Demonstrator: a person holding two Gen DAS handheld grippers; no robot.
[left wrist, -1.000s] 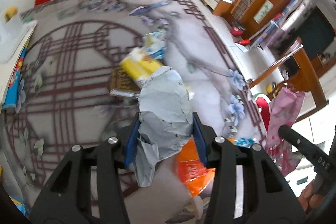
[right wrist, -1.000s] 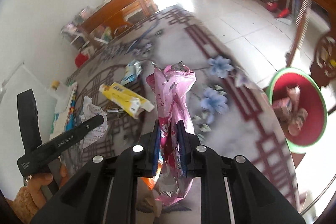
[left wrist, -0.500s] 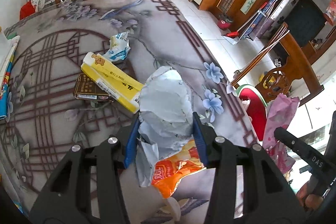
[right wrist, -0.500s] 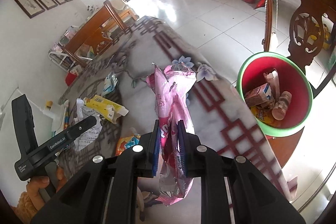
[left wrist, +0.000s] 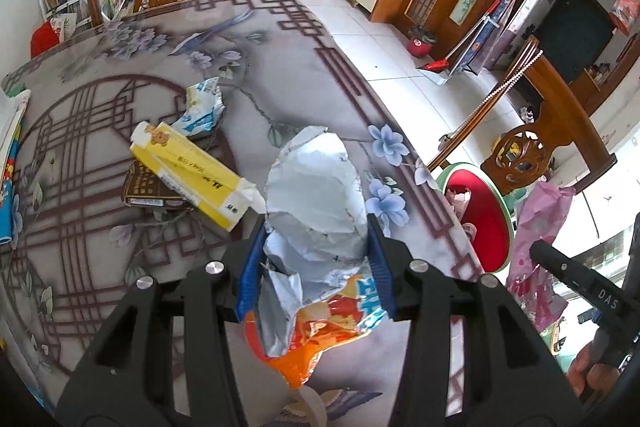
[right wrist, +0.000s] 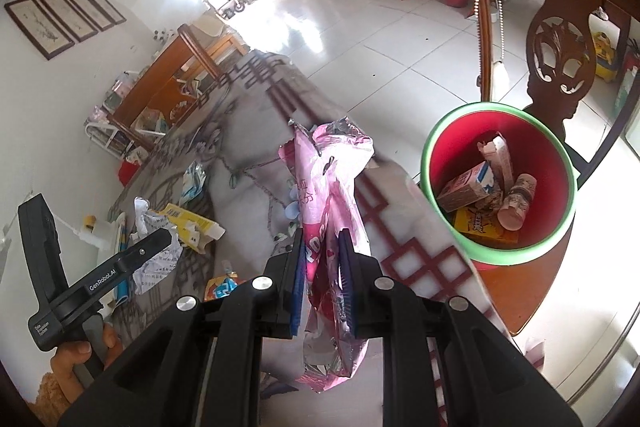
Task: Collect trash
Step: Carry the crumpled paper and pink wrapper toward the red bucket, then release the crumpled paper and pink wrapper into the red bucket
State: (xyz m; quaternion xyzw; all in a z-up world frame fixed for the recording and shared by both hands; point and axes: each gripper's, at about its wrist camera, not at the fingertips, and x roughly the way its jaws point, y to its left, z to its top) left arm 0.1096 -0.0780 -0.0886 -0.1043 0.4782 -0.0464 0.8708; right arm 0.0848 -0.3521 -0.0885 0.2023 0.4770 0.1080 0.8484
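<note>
Both hands are carrying wrappers toward the bin, which I judge to be the carry stage before the drop. The left gripper (left wrist: 316,259) is clamped on a crumpled silver-lined snack wrapper with an orange printed outside (left wrist: 316,211), its blue pads pressing the foil from both sides so the light, springy sheet does not slip out above the patterned table (left wrist: 280,47). The right gripper (right wrist: 322,279) is closed tight on a pink plastic snack bag (right wrist: 328,187), pinched at its middle so both ends hang free past the table edge. The red bucket with a green rim (right wrist: 436,155) stands on a wooden chair seat just beside the table, placed low so trash can fall in; it already holds a small carton, a yellow box and a tube. A yellow cardboard box (left wrist: 188,171), a dark flat packet (left wrist: 144,187) and a crumpled blue-and-white wrapper (left wrist: 202,107) lie on the table, not yet collected.
</note>
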